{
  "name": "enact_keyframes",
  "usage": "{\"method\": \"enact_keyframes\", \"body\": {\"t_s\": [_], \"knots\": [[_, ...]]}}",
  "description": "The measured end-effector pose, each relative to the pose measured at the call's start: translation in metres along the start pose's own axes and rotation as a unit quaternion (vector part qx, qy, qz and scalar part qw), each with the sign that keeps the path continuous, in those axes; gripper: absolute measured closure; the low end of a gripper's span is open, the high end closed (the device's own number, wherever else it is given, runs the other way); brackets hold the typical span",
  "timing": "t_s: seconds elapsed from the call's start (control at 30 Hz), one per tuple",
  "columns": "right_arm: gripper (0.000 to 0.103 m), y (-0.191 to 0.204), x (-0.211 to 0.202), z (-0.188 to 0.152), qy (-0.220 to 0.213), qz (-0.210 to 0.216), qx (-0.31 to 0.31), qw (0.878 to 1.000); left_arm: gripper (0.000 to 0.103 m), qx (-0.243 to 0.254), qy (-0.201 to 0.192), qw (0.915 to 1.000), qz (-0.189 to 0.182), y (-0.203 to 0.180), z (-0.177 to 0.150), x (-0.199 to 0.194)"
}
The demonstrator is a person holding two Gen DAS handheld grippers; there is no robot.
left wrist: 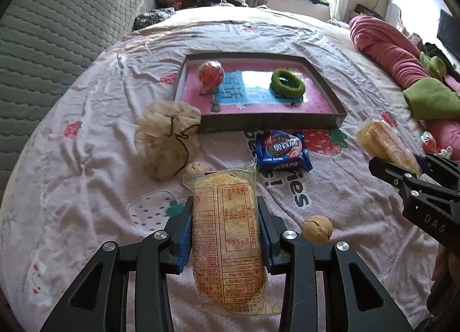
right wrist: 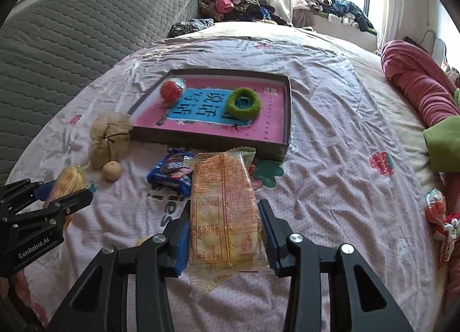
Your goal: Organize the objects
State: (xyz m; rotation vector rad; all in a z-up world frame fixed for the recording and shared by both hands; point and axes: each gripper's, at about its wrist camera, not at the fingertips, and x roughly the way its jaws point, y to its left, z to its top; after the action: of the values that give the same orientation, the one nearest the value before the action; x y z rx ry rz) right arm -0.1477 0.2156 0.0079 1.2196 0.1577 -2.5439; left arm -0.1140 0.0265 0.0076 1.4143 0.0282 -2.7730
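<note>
Left claw point(left wrist: 225, 234) clamping yellow snack packet point(left wrist: 227, 243), right claw point(right wrist: 227, 237) clamping another packet point(right wrist: 225, 214)

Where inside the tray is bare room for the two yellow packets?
In the tray, the blue middle strip between the red candy and the green ring is bare, as is the front pink edge. Outside, near the blue cookie pack and cloth pouch, it is crowded.
</note>
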Motion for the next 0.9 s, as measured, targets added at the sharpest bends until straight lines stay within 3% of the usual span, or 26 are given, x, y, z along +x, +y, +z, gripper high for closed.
{"method": "enact_keyframes", "body": {"t_s": [0.9], "knots": [[0.06, 0.048, -0.114, 0.022, -0.079, -0.011, -0.021, 0.997, 0.064, 0.004, -0.091, 0.9958, -0.005, 0.01, 0.028, -0.113]]}}
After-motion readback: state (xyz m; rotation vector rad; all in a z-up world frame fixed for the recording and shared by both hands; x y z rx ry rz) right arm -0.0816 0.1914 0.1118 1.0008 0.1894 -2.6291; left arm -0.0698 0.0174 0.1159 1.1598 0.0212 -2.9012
